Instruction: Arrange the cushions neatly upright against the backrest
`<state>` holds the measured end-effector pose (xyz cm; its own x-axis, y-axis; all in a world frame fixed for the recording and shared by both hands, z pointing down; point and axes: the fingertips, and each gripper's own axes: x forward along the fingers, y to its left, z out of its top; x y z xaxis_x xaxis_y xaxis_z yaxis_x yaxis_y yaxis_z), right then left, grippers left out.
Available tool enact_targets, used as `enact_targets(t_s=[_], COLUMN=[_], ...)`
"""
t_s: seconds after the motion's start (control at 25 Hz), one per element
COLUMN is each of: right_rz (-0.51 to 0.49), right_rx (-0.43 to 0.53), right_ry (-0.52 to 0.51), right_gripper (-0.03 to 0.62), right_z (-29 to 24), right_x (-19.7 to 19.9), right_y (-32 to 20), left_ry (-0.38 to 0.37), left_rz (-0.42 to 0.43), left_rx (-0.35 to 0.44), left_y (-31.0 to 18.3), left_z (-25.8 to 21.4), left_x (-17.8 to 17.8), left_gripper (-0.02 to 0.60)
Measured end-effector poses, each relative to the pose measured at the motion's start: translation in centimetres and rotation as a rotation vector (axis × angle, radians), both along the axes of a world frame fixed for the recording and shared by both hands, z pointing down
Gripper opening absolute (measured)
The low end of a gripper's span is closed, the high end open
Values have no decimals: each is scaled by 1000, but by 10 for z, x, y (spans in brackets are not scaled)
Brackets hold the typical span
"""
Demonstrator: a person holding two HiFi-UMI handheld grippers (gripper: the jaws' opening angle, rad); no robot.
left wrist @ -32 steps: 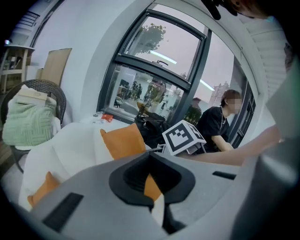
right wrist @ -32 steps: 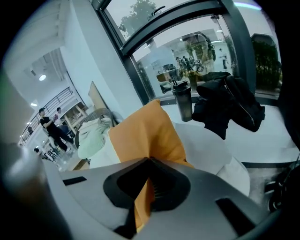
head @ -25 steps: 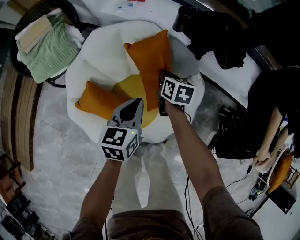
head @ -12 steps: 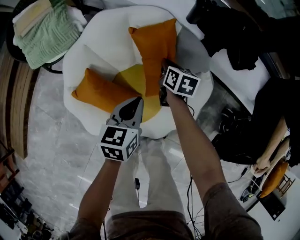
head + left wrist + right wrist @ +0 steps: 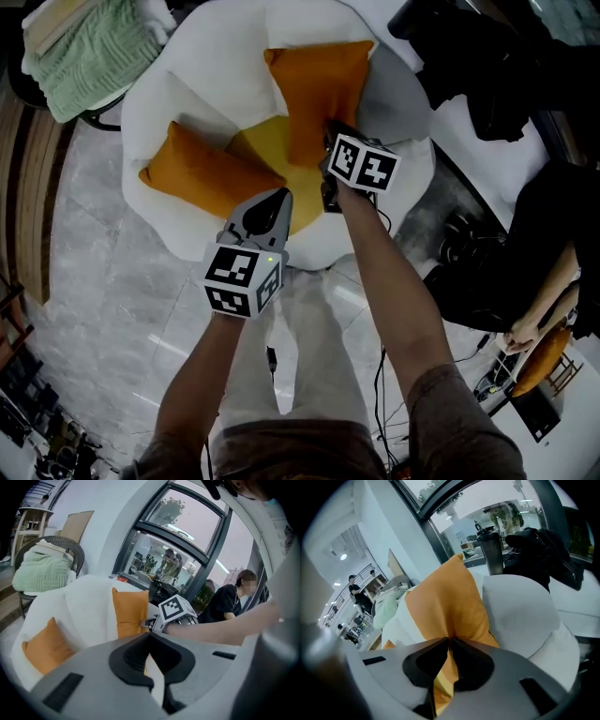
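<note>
Half done at best, judging by the layout. Two orange cushions to sort on the white armchair (image 5: pixel 155 103), over a yellow seat pad (image 5: pixel 258 150).

Right cushion (image 5: pixel 319 89): standing on edge against the far backrest (image 5: pixel 234 37), nearly square to it. Pinched at its near bottom edge by the right claw (image 5: pixel 450 641), closed tight on a fold of fabric. Not released, so not counting it as placed. Probably needs only a small push back and a let-go.

Left cushion (image 5: pixel 202 173): slumped at the left side of the seat, tilted, leaning into the left curve of the backrest rather than standing straight. Not gripped by anything.

Left claw (image 5: pixel 150 633): closed, nothing in it, hovering over the near part of the seat, just beside the left cushion's near-right end; contact hard to call.

Left to do, as a guess: seat the right cushion and open up, then grab the left cushion, stand it up, set it beside the first against the backrest. Expect soft fabric to sag on release; worth checking the lean before moving on.
</note>
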<state>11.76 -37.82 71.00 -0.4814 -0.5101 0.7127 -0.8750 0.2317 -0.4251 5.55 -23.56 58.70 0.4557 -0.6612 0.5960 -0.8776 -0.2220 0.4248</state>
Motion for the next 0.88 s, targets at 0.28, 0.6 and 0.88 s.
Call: enact_targets(t_s=[0.28, 0.6, 0.88], right_rz=[-82, -145, -267], right_rx=[26, 62, 90], right_ry=[56, 92, 79], right_gripper=[49, 48, 48], right_z=[-3, -22, -43], right_x=[-3, -4, -23], right_y=[6, 28, 67], left_ry=[9, 11, 1], left_rz=[26, 21, -5], left_rx=[9, 30, 40], left_y=[-1, -2, 8], left_z=[-7, -24, -45], left_x=[13, 10, -3], left_gripper=[5, 5, 3])
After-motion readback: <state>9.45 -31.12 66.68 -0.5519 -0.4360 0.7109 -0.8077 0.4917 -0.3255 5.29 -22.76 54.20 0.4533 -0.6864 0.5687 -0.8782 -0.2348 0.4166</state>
